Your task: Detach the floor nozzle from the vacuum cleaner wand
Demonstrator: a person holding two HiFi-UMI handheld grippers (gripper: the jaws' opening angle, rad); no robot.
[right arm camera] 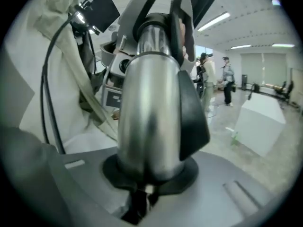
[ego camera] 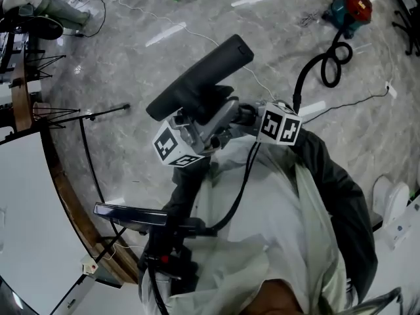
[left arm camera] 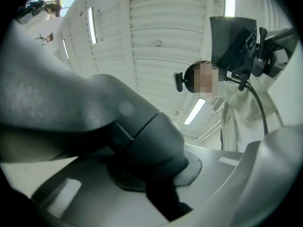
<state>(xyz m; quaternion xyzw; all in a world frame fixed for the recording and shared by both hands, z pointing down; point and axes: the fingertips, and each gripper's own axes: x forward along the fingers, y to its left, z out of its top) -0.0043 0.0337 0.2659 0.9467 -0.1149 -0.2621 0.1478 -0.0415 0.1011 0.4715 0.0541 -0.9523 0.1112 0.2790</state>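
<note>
The black floor nozzle (ego camera: 200, 77) is held up in front of my chest, its long foot slanting up to the right. My left gripper (ego camera: 197, 128), with its marker cube, is shut on the nozzle's dark grey neck (left arm camera: 142, 141), which fills the left gripper view between the jaws (left arm camera: 151, 162). My right gripper (ego camera: 239, 118) comes in from the right and is shut on the shiny metal wand (right arm camera: 149, 112), which stands up between its jaws (right arm camera: 147, 176). A black collar (right arm camera: 194, 108) runs along the wand's right side. The joint between wand and nozzle is hidden in the head view.
The teal and red vacuum cleaner body (ego camera: 350, 8) lies on the marble floor at far right, its black hose (ego camera: 328, 64) curling toward me. A white table with a wooden rim (ego camera: 49, 169) is at the left, beside a black stand (ego camera: 88, 117). People (right arm camera: 208, 79) stand far off.
</note>
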